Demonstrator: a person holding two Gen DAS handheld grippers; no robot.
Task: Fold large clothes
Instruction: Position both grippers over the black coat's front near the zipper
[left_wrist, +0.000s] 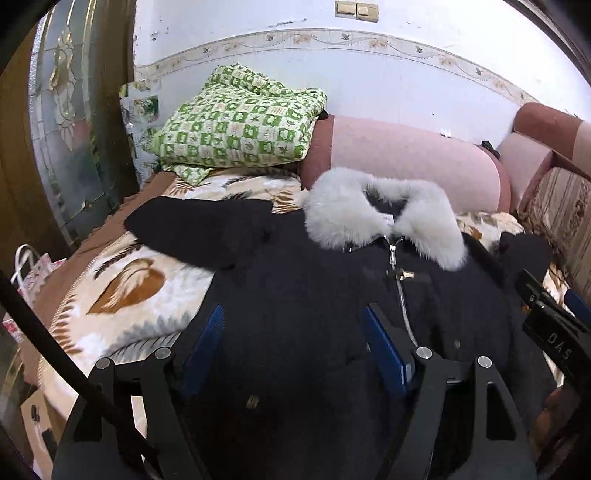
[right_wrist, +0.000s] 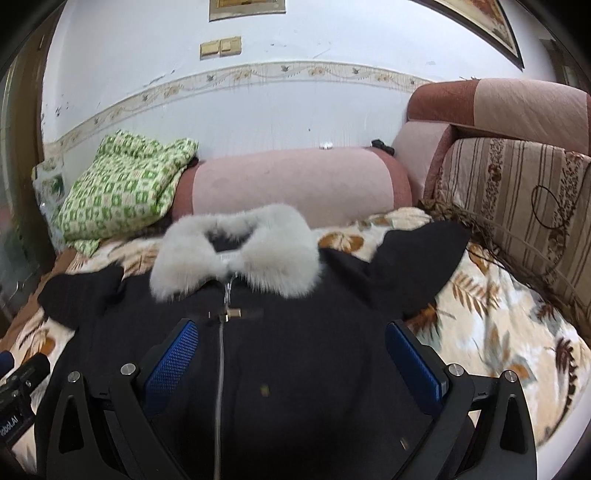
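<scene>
Left wrist view, black coat (left_wrist: 314, 295) hem cut off below, left gripper (left_wrist: 295, 347) and right gripper (right_wrist: 295, 354) spread wide, empty

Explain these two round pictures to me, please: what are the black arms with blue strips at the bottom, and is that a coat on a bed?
There is no robot here. A person holds a two-finger gripper in each hand, and a wide-angle camera on each one looks forward along its fingers. One picture is from the left gripper, the other from the right gripper. The blue strips are the finger pads.

In front lies a black coat with a pale fur collar and a closed zip, spread on a leaf-patterned blanket. Behind it are a pink bolster and a folded green checked cloth.

Both grippers stand open above the coat; nothing is held.
</scene>
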